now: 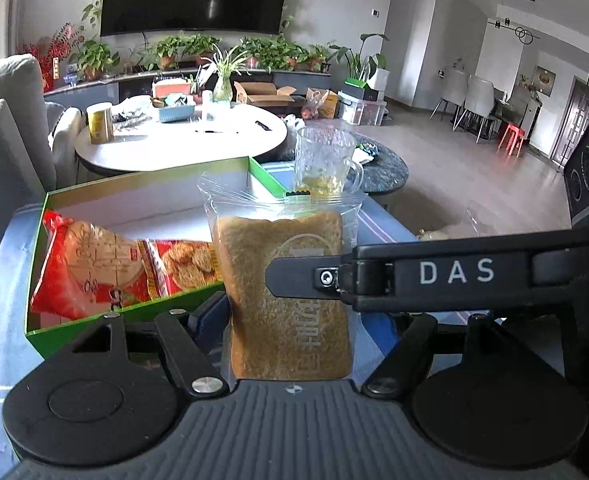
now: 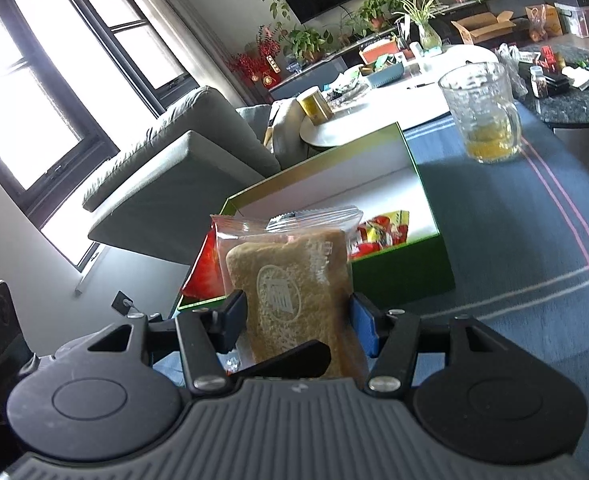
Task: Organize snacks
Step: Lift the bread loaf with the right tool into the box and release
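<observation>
You've got the bread bag (image 1: pixel 284 280) upright w/ its crimped clear top edge uppermost: a clear plastic pack w/ a brown toast slice inside and a pale round logo printed on the front. In the right wrist view the same bread bag (image 2: pixel 294 300) stands just in front of the green box (image 2: pixel 398 268), near its front wall. The box is open-topped, green outside, white inside, sitting on the blue striped cloth. Inside it, at the left end, a red cracker pack (image 1: pixel 86 268) lies tilted, w/ a second red biscuit pack (image 1: pixel 182 264) just beside it, to its right.
</observation>
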The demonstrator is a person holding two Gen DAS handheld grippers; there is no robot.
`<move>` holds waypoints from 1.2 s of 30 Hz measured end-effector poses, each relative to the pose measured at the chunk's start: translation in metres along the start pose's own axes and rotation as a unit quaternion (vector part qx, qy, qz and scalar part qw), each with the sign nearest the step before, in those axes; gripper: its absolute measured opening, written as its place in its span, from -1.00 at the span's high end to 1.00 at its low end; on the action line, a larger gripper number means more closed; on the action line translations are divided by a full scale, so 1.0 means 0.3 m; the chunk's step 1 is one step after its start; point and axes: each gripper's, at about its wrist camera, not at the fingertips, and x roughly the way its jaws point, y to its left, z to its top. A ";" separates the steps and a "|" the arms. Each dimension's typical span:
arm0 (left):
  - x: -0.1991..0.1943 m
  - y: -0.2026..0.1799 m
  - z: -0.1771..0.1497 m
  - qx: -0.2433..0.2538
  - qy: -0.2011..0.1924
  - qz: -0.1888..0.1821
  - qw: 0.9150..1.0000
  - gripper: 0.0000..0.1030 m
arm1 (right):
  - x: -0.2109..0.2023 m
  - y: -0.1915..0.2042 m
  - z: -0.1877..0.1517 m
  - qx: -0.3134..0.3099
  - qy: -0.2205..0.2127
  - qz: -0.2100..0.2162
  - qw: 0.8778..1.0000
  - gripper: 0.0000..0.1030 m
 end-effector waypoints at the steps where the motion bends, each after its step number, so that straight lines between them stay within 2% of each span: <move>1: 0.000 0.001 0.006 0.001 -0.002 0.001 1.000 -0.34 | 0.001 0.002 0.007 -0.001 -0.002 0.001 1.000 0.11; 14: 0.078 0.020 0.098 0.001 -0.019 0.025 1.000 -0.34 | 0.030 0.009 0.094 -0.012 -0.038 -0.001 0.999 0.11; 22: 0.148 0.045 0.146 0.013 -0.020 0.037 0.999 -0.34 | 0.081 -0.013 0.153 -0.013 -0.043 -0.009 0.999 0.10; 31: 0.244 0.121 0.225 0.000 -0.022 0.061 0.998 -0.36 | 0.190 -0.008 0.248 -0.059 -0.039 -0.004 0.997 0.10; 36: 0.310 0.150 0.256 -0.005 -0.013 0.066 0.998 -0.36 | 0.249 -0.037 0.289 -0.052 -0.033 0.003 0.998 0.10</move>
